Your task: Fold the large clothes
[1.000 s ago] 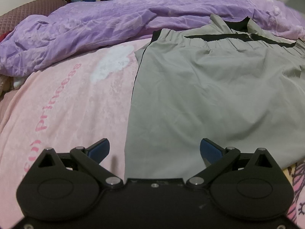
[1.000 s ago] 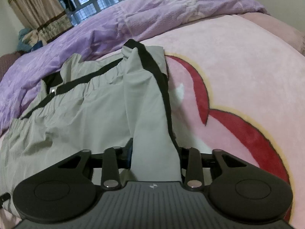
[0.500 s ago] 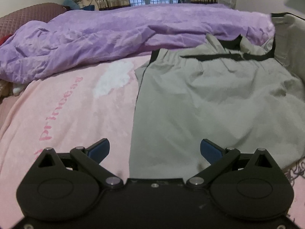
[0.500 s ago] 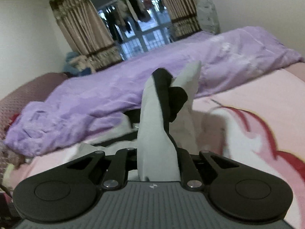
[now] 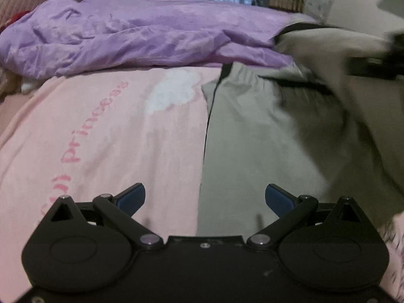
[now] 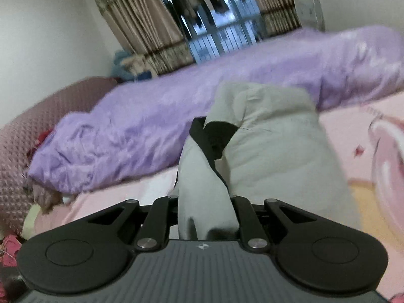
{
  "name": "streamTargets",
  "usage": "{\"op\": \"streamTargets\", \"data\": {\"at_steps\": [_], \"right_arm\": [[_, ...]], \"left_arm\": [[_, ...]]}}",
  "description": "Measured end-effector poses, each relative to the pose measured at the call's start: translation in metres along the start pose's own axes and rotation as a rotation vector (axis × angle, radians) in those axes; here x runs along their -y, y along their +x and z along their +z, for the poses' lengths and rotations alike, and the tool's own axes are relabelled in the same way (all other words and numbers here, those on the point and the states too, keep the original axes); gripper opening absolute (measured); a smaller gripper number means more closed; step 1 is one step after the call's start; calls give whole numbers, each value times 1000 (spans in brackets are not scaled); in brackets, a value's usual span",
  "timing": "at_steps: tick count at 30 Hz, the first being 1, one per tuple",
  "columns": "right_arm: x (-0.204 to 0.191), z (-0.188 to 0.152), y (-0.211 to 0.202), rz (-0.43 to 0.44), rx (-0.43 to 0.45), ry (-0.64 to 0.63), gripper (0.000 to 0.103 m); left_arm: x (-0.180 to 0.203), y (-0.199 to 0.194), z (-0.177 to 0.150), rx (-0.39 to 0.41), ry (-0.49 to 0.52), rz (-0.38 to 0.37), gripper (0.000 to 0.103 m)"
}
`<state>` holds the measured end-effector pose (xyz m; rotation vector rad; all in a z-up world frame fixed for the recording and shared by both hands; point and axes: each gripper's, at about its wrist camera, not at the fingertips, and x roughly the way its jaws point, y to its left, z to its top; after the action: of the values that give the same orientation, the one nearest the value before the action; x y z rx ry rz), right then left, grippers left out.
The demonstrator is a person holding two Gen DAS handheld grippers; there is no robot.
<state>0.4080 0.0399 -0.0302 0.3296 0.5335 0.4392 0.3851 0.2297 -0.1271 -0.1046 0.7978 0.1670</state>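
Grey trousers with black side stripes (image 5: 252,151) lie on the pink bed cover. My left gripper (image 5: 205,198) is open and empty, low over the trousers' left edge near the hem. My right gripper (image 6: 205,202) is shut on a fold of the grey trousers (image 6: 272,151) and holds it lifted above the bed. In the left wrist view that lifted part (image 5: 366,88) hangs blurred at the right, folding over the flat part.
A crumpled purple duvet (image 5: 139,32) lies along the far side of the bed, also in the right wrist view (image 6: 151,126). The pink cover (image 5: 88,139) has "Princess" lettering. A maroon headboard (image 6: 15,151) is at the left; curtains and a window stand behind.
My right gripper has lifted its side of the trousers off the bed and carried it leftward over the flat part. My left gripper stayed open in place.
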Motion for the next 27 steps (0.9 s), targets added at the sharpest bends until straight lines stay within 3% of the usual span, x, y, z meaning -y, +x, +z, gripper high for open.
{"op": "streamTargets", "data": {"at_steps": [3, 8, 13, 17, 20, 22, 25, 27], "right_arm": [[-21, -25, 19, 4, -44, -5, 15], [-52, -51, 28, 44, -69, -43, 14], [-57, -90, 55, -81, -122, -107, 19], [-60, -111, 54, -59, -60, -166, 38], [-58, -100, 47, -5, -97, -118, 55], [-57, -91, 40, 39, -124, -81, 57], [-52, -82, 15, 63, -120, -71, 55], [-50, -79, -2, 58, -90, -98, 41]], "left_arm": [[-9, -4, -5, 8, 29, 58, 103], [-48, 4, -10, -35, -85, 95, 103], [-57, 8, -13, -64, -100, 128, 103], [-55, 4, -11, -59, -98, 129, 103], [-48, 2, -7, -42, -83, 126, 103], [-36, -7, -7, -22, -74, 115, 103], [-14, -26, -6, 41, -55, 57, 103], [1, -33, -7, 58, -30, 43, 103]]}}
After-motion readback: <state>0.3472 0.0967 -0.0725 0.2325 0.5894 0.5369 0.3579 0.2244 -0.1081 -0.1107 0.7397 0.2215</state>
